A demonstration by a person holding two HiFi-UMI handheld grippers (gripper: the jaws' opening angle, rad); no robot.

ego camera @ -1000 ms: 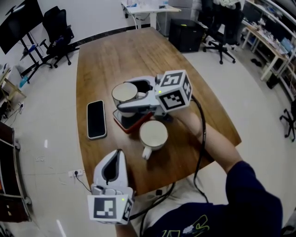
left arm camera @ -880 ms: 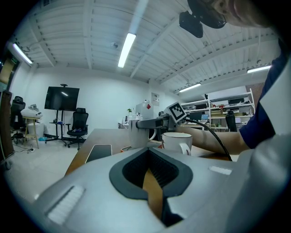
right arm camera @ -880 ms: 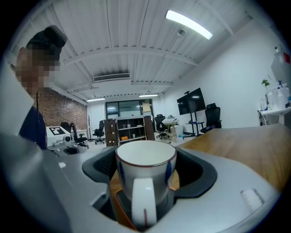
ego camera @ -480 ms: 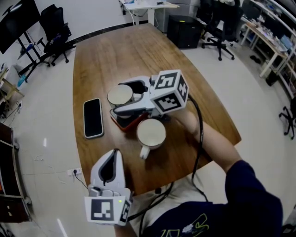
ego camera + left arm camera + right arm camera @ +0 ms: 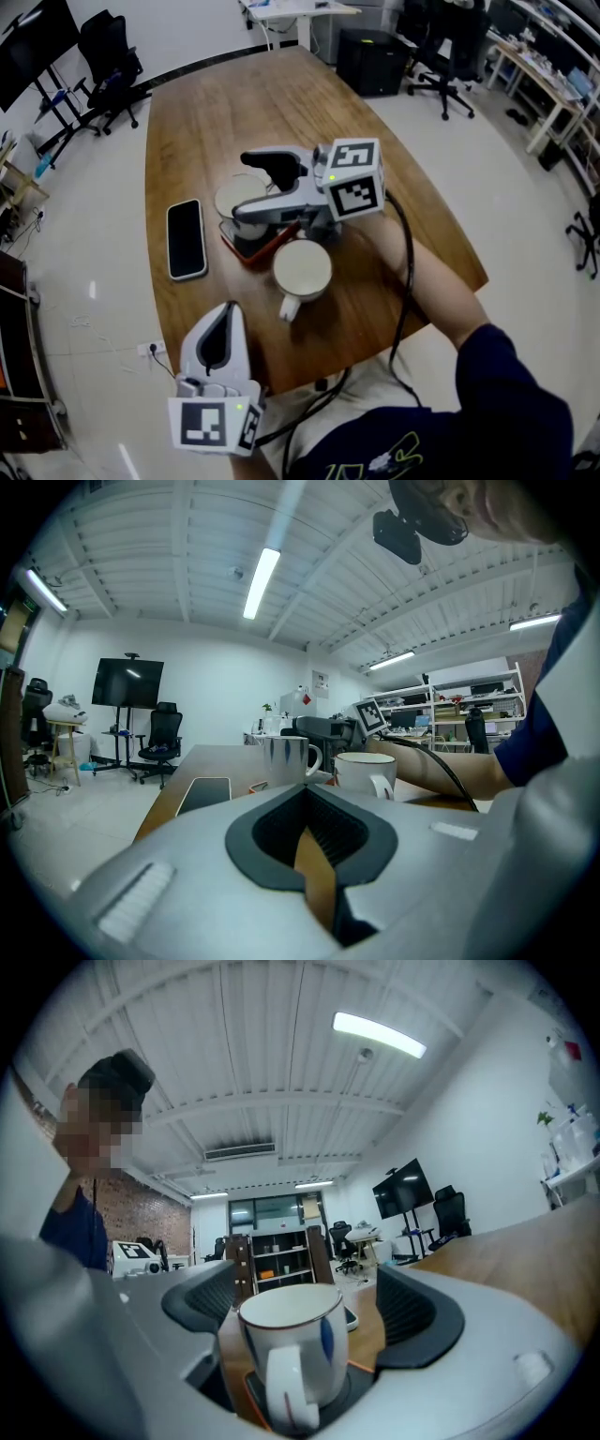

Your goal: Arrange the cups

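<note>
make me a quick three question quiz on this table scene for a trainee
1. True or false: the plain white ceramic mug lies on its side.
2. Which gripper is shut? A left gripper, B right gripper.
3. Fill in: the white mug with blue marks stands on a dark, red-edged ____.
Key: 1 false, it stands upright. 2 A; the right gripper's jaws have just been opening, the marked mug between them, ungripped. 3 coaster.

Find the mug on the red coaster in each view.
Head view: mug mid-table, right of the phone.
Left gripper view: mug at centre, left of the plain cup.
Right gripper view: mug low centre, handle toward the camera.
Shared landmark: the wooden table.
</note>
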